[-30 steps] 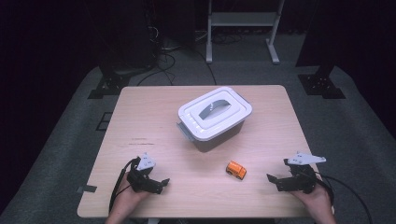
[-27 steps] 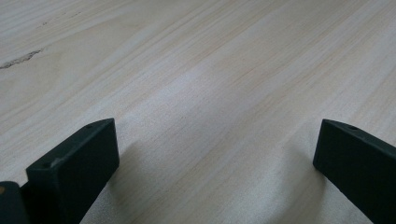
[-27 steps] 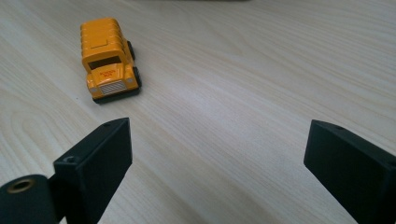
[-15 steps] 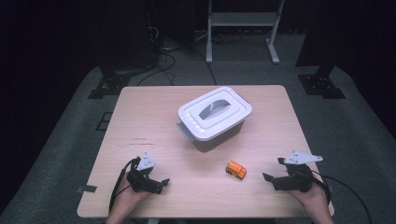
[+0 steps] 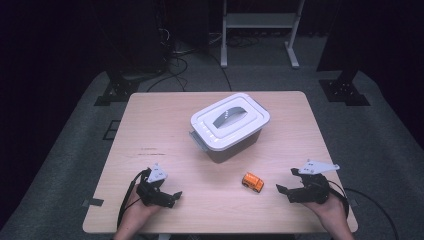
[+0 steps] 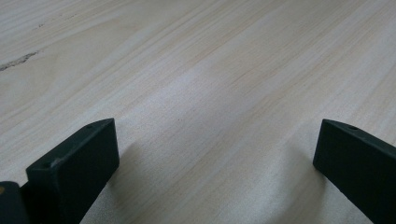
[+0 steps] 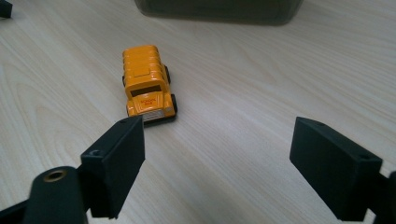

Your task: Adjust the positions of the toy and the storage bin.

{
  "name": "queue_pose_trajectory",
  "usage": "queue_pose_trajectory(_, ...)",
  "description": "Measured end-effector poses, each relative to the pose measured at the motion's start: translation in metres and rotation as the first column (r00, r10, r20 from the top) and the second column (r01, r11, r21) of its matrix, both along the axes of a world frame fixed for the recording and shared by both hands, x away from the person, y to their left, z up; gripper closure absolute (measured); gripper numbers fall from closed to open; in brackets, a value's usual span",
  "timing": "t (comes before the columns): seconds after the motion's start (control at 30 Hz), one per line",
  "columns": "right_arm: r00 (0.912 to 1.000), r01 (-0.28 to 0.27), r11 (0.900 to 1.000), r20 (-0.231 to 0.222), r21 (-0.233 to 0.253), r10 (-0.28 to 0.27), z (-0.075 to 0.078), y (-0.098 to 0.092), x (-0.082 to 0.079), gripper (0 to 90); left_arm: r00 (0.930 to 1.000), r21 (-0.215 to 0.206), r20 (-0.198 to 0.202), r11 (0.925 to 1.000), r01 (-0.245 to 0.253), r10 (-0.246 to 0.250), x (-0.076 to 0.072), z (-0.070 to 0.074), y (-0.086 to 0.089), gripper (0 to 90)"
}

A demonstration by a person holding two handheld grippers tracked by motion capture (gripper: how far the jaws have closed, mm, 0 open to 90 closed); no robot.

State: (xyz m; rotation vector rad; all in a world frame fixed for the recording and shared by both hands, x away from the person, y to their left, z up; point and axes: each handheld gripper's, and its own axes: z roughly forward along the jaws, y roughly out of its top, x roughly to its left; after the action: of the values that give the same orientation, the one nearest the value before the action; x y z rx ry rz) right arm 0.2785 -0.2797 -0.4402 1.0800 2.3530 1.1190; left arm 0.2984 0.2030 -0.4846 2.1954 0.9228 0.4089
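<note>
A small orange toy school bus (image 5: 253, 182) stands on the wooden table (image 5: 165, 120), in front of a grey tub with a white lid (image 5: 229, 126). In the right gripper view the bus (image 7: 145, 85) faces the camera, just beyond the left jaw. My right gripper (image 5: 286, 182) is open, a short way right of the bus, with nothing between its jaws (image 7: 219, 165). At the table's front left my left gripper (image 5: 171, 196) rests open over bare wood (image 6: 215, 158).
The tub's dark wall (image 7: 219, 10) runs along the top of the right gripper view. Dark stands and cables (image 5: 170, 55) sit on the floor behind the table. Bare wood lies between the two grippers.
My right gripper has moved slightly left toward the bus. The left gripper, bus and tub have not moved.
</note>
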Motion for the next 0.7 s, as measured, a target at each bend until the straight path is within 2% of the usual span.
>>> queue_pose_trajectory(0.7, 0.9981, -0.062, 0.998, -0.001, -0.001, 0.062, 0.003, 0.024, 0.005, 31.7, 1.0000, -0.001, -0.001, 1.0000, 0.003, -0.003, 0.000, 0.000, -0.001, 0.0)
